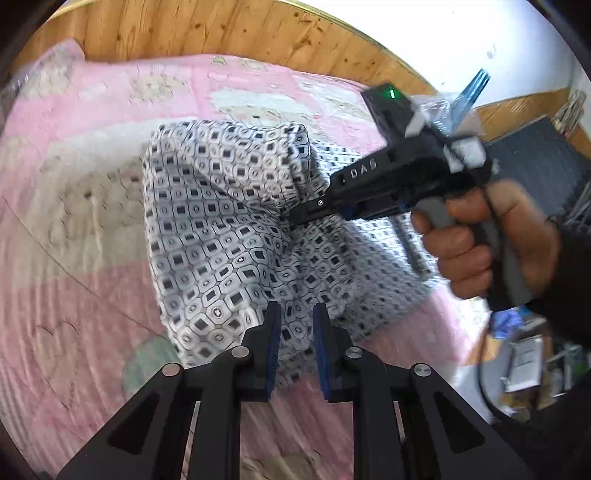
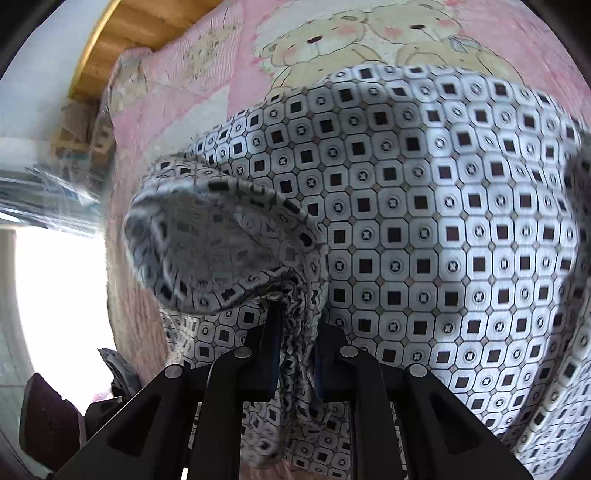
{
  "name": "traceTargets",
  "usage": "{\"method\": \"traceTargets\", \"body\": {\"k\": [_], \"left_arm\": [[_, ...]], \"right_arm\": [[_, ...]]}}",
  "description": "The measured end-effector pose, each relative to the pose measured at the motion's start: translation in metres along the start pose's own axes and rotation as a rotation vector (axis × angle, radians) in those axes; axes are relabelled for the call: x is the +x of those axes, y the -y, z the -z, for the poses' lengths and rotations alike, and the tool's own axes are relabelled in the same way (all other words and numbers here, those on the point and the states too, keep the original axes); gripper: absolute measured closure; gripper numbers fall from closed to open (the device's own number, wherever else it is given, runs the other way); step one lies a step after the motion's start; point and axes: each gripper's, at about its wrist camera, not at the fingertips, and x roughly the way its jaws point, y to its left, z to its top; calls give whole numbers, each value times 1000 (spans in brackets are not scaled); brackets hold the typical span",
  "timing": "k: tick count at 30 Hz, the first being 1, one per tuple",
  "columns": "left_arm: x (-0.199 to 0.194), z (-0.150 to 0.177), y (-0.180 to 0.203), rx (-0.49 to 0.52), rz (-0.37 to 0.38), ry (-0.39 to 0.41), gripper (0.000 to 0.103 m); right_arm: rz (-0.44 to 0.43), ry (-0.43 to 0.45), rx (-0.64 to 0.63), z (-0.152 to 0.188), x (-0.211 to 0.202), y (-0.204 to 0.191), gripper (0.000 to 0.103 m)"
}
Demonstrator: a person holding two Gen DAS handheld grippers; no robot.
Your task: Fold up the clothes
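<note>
The patterned garment [image 1: 229, 229], grey-white with small dark squares, lies heaped on the pink bear-print bedspread [image 1: 74, 280] of a bed with a wooden headboard [image 1: 184, 29] at 12 o'clock in the left wrist view. The right tool [image 2: 295, 332] is clamped on a bunched pleat of the cloth, which hangs down between its pads and flops over at 9 o'clock in its own view; a person's hand [image 1: 487, 240] grips its handle at 3 o'clock in the left view. The left tool [image 1: 295, 332] hovers at the near edge of the garment with a narrow gap between its pads; cloth shows through that gap, but I cannot tell whether any is pinched.

The fabric looks thin, light and limp, probably a little slick, so it will sag and slide rather than hold a crease. My judgement: take it at a hem or corner, not mid-panel, with both tools well apart, to spread it flat before folding.
</note>
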Motion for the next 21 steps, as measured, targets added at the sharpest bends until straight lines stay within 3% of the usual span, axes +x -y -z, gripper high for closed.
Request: {"method": "traceTargets", "body": {"k": [3, 6, 8, 10, 11, 12, 14, 16, 21], "left_arm": [[-20, -9, -19, -84, -45, 36, 84], [-19, -43, -47, -118, -117, 73, 84], [13, -71, -51, -46, -130, -21, 79], [48, -99, -49, 48, -162, -112, 79], [66, -113, -44, 108, -195, -148, 79], [79, -128, -39, 138, -198, -156, 79], [91, -153, -34, 137, -184, -140, 79], [94, -168, -44, 57, -184, -104, 79], [63, -156, -74, -159, -22, -67, 79]], "right_arm": [[-18, 35, 11, 5, 26, 15, 79], [-37, 40, 6, 13, 54, 27, 70], [-35, 38, -12, 23, 73, 32, 69], [8, 37, -60, 36, 95, 32, 76], [42, 40, -91, 44, 106, 31, 93], [62, 40, -103, 50, 115, 31, 93], [88, 54, -102, 61, 132, 38, 93], [106, 65, -91, 68, 149, 46, 93], [22, 34, -21, 70, 192, 78, 88]]}}
